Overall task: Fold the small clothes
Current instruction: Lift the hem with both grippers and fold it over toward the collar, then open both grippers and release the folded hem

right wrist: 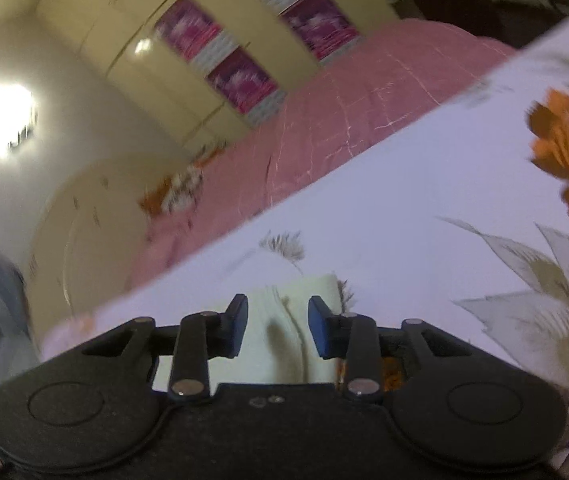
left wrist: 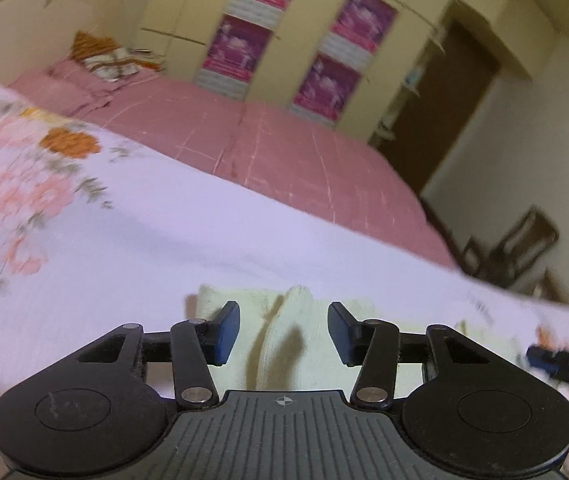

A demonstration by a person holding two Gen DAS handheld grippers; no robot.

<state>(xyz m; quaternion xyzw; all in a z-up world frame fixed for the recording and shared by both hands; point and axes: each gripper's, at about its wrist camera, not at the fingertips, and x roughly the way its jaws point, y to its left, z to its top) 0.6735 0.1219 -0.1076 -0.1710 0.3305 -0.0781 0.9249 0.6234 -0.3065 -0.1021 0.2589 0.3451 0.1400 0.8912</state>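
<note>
Pink bed (left wrist: 304, 152) and wardrobe (left wrist: 284, 40) behind floral sheet (left wrist: 124, 232)

A small folded garment (left wrist: 284, 328) is laid on a flowered sheet (left wrist: 124, 240), directly before the left gripper (left wrist: 283, 330) and right gripper (right wrist: 278, 326). Behind the sheet a bed (left wrist: 284, 152) is set, with a wardrobe (left wrist: 284, 40) beyond and pillows (left wrist: 84, 80) at its left end.
</note>
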